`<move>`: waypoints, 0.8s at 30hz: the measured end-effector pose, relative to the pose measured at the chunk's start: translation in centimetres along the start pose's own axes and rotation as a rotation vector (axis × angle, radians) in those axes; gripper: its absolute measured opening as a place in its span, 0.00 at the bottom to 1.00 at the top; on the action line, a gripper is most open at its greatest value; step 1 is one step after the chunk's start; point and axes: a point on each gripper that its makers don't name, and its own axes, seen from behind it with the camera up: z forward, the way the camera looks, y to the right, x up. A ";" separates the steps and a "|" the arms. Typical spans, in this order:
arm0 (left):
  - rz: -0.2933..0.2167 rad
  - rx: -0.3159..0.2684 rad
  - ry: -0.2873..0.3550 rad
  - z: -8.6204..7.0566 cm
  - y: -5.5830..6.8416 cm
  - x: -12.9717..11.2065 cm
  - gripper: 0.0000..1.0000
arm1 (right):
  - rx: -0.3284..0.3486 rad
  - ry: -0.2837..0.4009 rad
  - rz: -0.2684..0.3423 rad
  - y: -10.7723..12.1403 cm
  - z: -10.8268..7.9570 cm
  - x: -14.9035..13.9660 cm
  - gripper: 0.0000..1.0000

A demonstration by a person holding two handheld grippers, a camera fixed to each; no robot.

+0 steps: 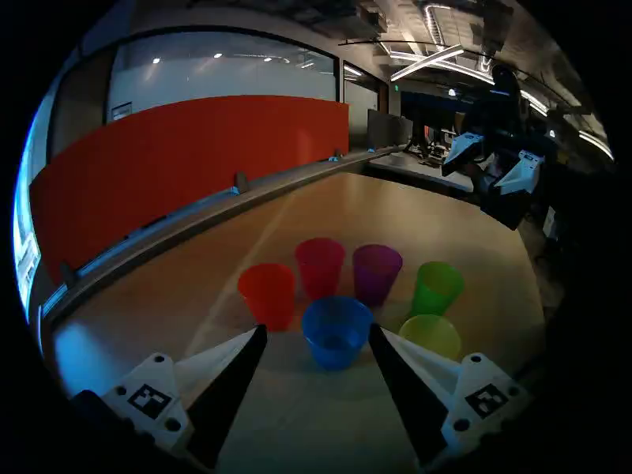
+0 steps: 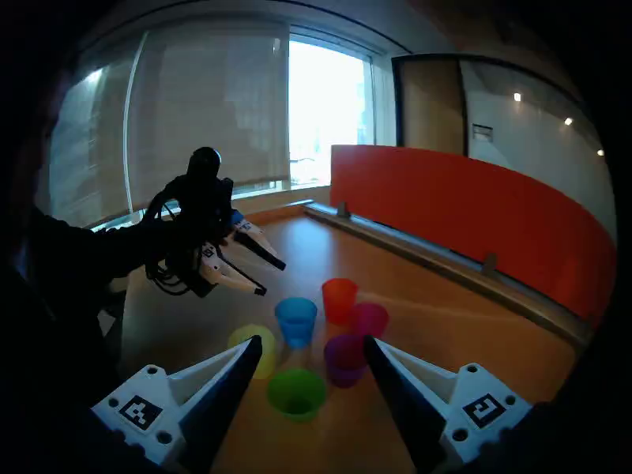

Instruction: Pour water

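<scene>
Left gripper view shows the left gripper (image 1: 315,327) wide open and empty, close before the blue cup (image 1: 336,333) in a tight group of coloured cups (image 1: 268,294) on the table (image 1: 442,217), the right gripper (image 2: 310,340) also open and empty, so pouring seems not yet started.

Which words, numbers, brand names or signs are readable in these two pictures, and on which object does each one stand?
No readable words or numbers.
Left gripper: square black-and-white code patterns, no letters.
Right gripper: the same kind of patterns, no letters.
Wall sign: too small to read.
Coloured cups: plain, no print seen.
</scene>
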 end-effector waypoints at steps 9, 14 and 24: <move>0.024 -0.035 -0.060 1.7 0.9 -1.8 0.96 | -0.007 -0.002 0.003 0.5 0.0 -0.3 0.99; 0.032 -0.053 -0.085 2.5 1.4 -2.4 0.96 | -0.009 -0.005 0.004 0.7 0.1 -0.5 0.99; 0.049 -0.063 -0.130 4.3 1.6 -2.8 0.96 | -0.009 -0.006 0.013 1.1 0.2 -0.9 0.99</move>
